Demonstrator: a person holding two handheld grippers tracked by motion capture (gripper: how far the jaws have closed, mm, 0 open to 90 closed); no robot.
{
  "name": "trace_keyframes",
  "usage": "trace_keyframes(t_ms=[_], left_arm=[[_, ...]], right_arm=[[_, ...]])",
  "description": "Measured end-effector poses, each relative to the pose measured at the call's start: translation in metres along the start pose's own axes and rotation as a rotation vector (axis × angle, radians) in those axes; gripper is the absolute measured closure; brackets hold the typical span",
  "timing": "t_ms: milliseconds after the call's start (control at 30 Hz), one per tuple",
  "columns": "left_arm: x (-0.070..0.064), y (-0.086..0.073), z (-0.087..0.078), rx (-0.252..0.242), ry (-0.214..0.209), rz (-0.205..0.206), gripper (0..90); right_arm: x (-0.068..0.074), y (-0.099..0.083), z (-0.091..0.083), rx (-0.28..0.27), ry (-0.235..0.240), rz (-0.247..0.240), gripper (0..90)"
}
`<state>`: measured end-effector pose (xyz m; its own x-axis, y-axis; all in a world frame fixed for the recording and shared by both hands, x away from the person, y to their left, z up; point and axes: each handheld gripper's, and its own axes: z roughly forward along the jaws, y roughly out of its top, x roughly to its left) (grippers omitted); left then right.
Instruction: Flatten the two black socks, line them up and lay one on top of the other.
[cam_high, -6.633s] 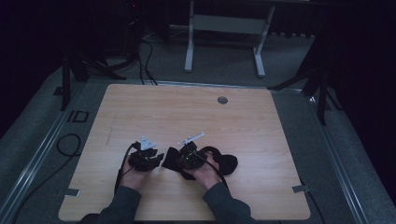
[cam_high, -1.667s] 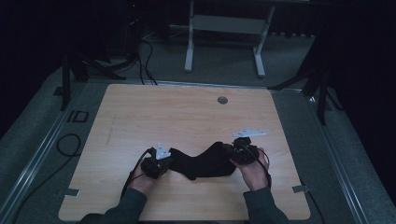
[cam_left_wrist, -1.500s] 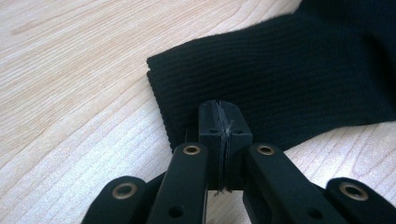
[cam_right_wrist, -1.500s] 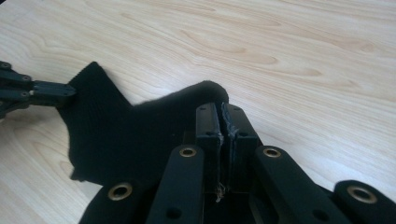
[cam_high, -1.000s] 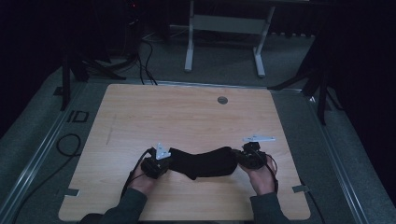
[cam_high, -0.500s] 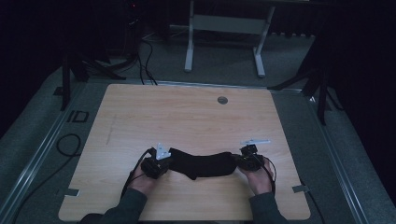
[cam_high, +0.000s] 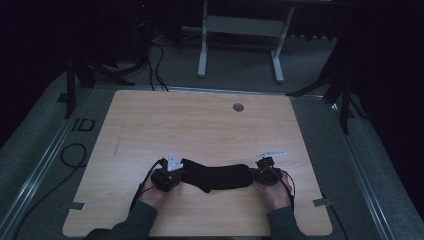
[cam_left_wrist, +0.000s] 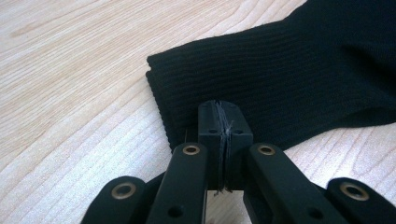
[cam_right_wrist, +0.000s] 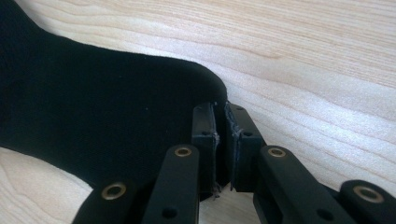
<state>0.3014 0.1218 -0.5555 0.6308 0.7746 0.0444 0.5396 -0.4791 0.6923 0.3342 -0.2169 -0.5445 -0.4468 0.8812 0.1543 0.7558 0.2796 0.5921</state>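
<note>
Two grippers have hold of one black sock (cam_high: 216, 176), which lies stretched flat on the wooden worktop (cam_high: 200, 125) near its front edge, well short of the small round grommet (cam_high: 238, 107) toward the back. We take the sock as our landmark: its long axis runs side to side across the worktop, with a slight sag in the middle, and each end meets a gripper. At the sock's ribbed cuff end, our left gripper (cam_left_wrist: 223, 122) has its jaws closed together with the cuff's edge pinched between them; the left gripper view shows the ribbing fanning away from the pads and a few loose threads at the seam. At the opposite, rounded toe end, our right gripper (cam_right_wrist: 221, 125) is nearly closed, with only a thin slit between the jaws, and the toe's edge appears to be caught there, though we cannot tell how deep the bite goes. From the high view, the left gripper (cam_high: 167, 175) sits just beyond the sock's left end and the right gripper (cam_high: 265, 172) just beyond its right end, so neither hand is nearer; they are evenly matched along the axis. We judge that any coming move, whether smoothing or folding, turns on this line: each gripper faces inward along the sock's length, and bringing one end over to the other would follow that axis.
</note>
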Motion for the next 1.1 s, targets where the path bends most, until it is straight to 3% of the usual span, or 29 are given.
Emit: trace_keyframes(t_ms=[333, 500, 567, 633, 667, 700, 767, 833, 967, 1100], left_arm=[[-0.001, 0.001, 0.001, 0.000, 0.003, 0.006, 88.8], [-0.003, 0.002, 0.002, -0.004, 0.011, 0.010, 88.1], [-0.004, 0.003, 0.003, -0.008, 0.014, 0.009, 86.9], [-0.002, 0.003, 0.002, -0.014, -0.016, -0.008, 81.3], [-0.001, 0.003, 0.002, -0.019, -0.030, -0.018, 75.8], [0.000, 0.003, 0.001, -0.022, -0.045, -0.025, 75.8], [0.001, 0.004, 0.000, -0.034, -0.070, -0.048, 65.1], [0.002, 0.004, -0.002, -0.051, -0.085, -0.068, 62.0], [0.009, 0.005, -0.011, -0.112, -0.109, -0.118, 54.2], [0.024, 0.004, -0.021, -0.149, -0.067, -0.164, 50.8]], right_arm=[[-0.003, 0.000, 0.004, -0.018, -0.012, 0.004, 81.7], [-0.006, 0.002, 0.006, -0.037, -0.033, 0.013, 74.1], [-0.006, 0.003, 0.006, -0.046, -0.039, 0.017, 64.6], [-0.008, 0.003, 0.004, -0.057, -0.031, 0.027, 58.5], [-0.009, 0.004, 0.000, -0.082, -0.001, 0.046, 54.3], [-0.009, 0.004, 0.000, -0.082, -0.001, 0.046, 54.3], [-0.010, 0.006, -0.011, -0.133, 0.034, 0.044, 51.0], [-0.009, 0.006, -0.015, -0.152, 0.039, 0.045, 50.4], [-0.009, 0.008, -0.029, -0.207, 0.048, 0.041, 49.1], [-0.018, 0.007, -0.039, -0.244, 0.033, 0.054, 48.0]])
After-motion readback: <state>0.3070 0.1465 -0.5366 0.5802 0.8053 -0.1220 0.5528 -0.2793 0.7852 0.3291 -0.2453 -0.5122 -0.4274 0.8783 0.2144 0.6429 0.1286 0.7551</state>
